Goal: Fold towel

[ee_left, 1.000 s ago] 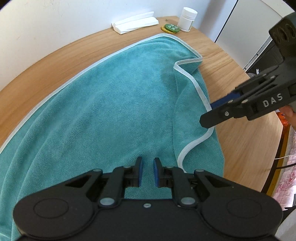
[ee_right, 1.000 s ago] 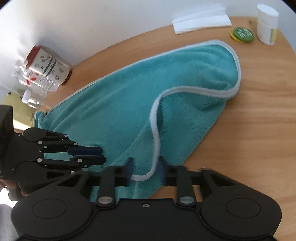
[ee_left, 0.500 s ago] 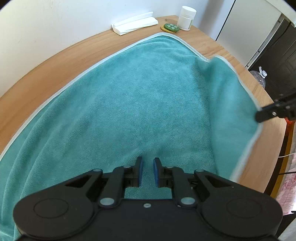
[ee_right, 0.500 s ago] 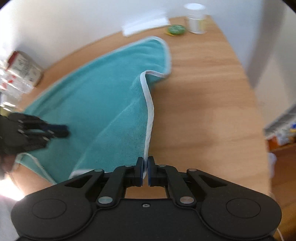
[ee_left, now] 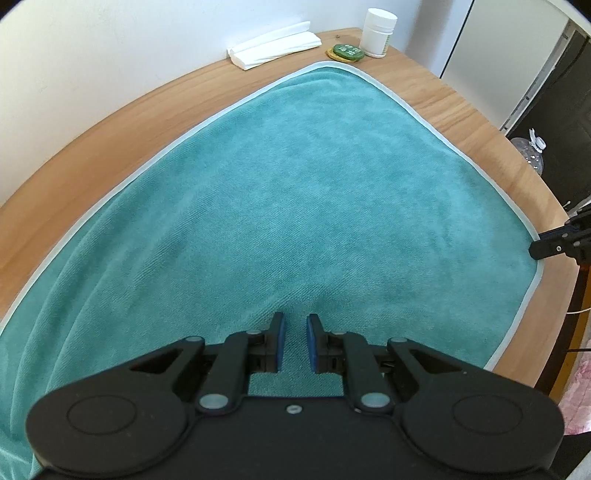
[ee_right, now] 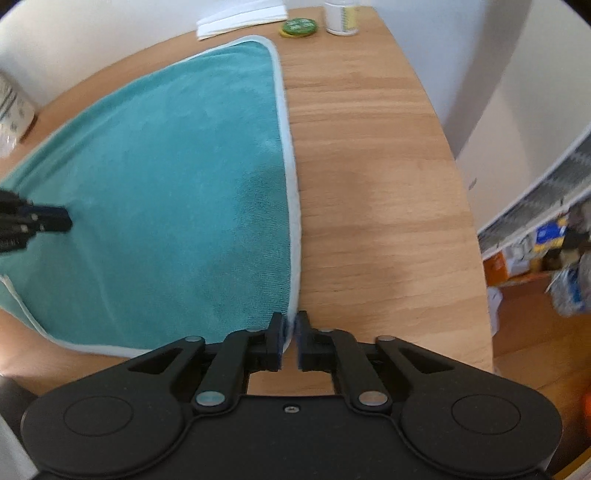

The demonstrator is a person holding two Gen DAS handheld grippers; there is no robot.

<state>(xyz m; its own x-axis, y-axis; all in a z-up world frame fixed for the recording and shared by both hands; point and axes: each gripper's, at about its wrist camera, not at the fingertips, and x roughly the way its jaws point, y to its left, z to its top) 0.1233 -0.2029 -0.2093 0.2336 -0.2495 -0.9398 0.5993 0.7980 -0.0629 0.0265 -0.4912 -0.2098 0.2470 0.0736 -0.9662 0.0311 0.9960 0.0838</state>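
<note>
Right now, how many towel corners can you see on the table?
3: far corner near the green lid; right corner pinched by the right gripper; near-left corner. The fourth is out of view.

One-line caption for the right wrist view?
Right gripper pinches the white-trimmed edge of a teal towel spread flat on a wooden table.

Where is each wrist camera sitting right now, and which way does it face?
Left wrist: behind the left tongs, over the near middle of the teal towel, facing the far wall; right tongs enter at right.
Right wrist: behind the right tongs, shut on the towel's white right hem, looking along it; left tongs show at left.
Shared: towel, wooden table, white bottle, green lid, folded white cloth.
</note>
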